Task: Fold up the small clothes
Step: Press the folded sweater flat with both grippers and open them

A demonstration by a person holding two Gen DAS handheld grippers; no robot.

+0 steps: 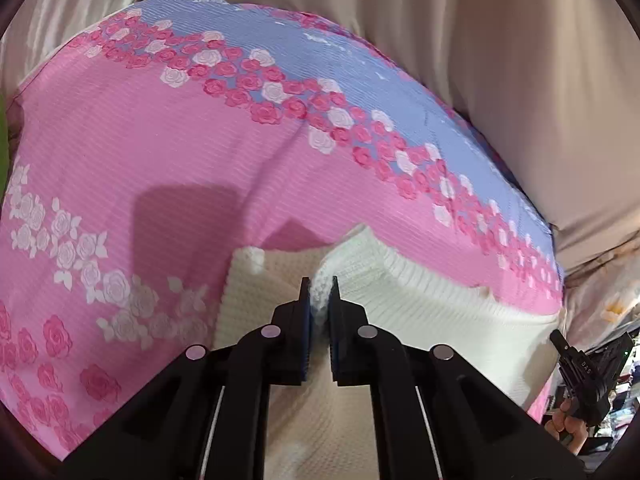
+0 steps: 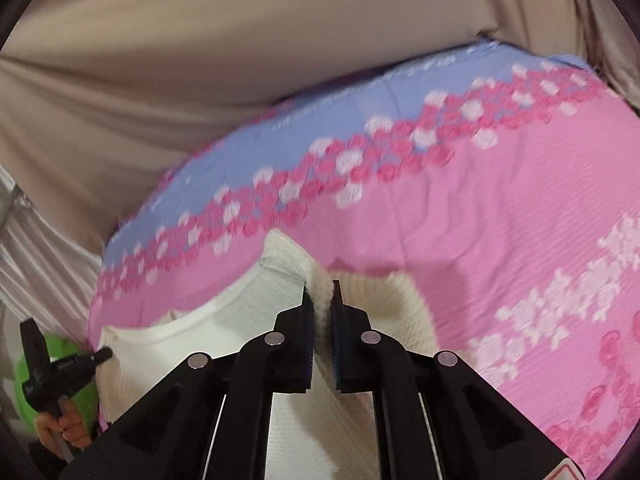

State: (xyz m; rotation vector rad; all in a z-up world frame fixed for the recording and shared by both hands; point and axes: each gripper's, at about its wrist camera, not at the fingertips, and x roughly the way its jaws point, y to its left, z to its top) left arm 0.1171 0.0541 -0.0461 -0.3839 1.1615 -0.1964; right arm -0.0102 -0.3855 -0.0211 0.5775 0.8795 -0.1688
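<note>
A white knit garment [image 1: 420, 300] lies on a pink and blue rose-print sheet [image 1: 160, 140]. My left gripper [image 1: 320, 286] is shut on a bunched fold of its edge and lifts it off the sheet. In the right wrist view the same white garment [image 2: 224, 320] stretches to the left, and my right gripper [image 2: 321, 290] is shut on another pinched fold of it. Each gripper shows small at the edge of the other's view: the right gripper in the left wrist view [image 1: 554, 338], the left gripper in the right wrist view [image 2: 106, 354], both held by a hand.
The rose-print sheet [image 2: 500, 220] covers the whole work surface. Beige draped fabric [image 1: 500, 60] hangs behind it and shows in the right wrist view [image 2: 200, 60] too. A green object [image 2: 76, 384] sits low at the left, behind the left gripper.
</note>
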